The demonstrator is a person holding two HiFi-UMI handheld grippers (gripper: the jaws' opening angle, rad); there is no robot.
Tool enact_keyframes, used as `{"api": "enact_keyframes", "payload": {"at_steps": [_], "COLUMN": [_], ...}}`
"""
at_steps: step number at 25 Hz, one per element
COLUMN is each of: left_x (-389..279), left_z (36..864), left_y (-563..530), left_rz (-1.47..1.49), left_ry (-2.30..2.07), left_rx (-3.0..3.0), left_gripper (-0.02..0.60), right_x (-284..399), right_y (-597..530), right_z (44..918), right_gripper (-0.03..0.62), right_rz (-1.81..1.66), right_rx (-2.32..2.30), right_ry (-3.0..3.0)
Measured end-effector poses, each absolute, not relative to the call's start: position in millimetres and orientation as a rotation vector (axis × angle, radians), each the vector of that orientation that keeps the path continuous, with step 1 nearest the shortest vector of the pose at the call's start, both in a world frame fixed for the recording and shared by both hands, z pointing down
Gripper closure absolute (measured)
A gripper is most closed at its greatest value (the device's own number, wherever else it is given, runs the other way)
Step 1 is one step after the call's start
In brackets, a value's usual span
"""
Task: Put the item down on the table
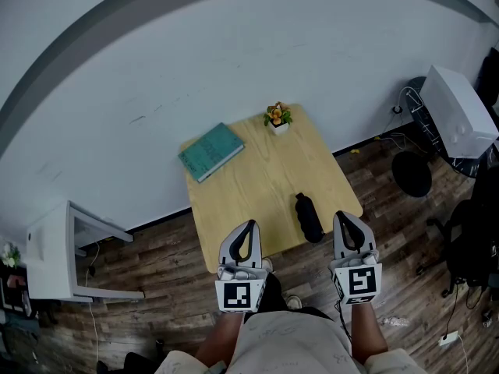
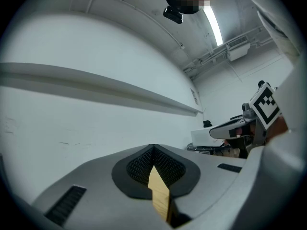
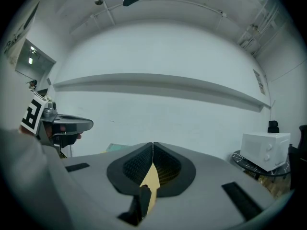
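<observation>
Well, black bottle (image 1: 308, 218); teal book (image 1: 211, 151) unreadable

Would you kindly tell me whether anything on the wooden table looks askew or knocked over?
The black bottle lies on its side near the front edge of the table rather than standing. The teal book sits skewed at the far left corner. The potted plant stands upright.

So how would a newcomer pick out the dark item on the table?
Find the light wooden table by the white wall. Near its front edge, beside the right gripper, lies a black bottle-shaped item. It is the only dark thing there; the teal book and potted plant sit at the far side.
</observation>
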State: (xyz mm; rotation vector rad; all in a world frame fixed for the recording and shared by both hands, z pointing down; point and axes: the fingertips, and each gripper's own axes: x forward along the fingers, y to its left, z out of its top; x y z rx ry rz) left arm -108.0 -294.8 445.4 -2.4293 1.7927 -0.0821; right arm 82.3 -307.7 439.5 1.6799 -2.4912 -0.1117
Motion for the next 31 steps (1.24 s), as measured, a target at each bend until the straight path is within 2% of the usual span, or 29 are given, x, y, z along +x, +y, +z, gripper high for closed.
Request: {"api": "enact_keyframes", "payload": {"at_steps": [31], "left_x": [-104.9], "left_z": [444.4], "left_y": [-301.6], "left_rz": [-0.121], "left_ry": [1.764], "left_rx": [-2.468], "left_gripper": [0.575], "right_x": [81.5], "right_y": [-314.4], "right_z": [445.9], "right_gripper": [0.576], "right_rz": [-0.092], "right_rx": [1.652], "right_ry": [-2.458]}}
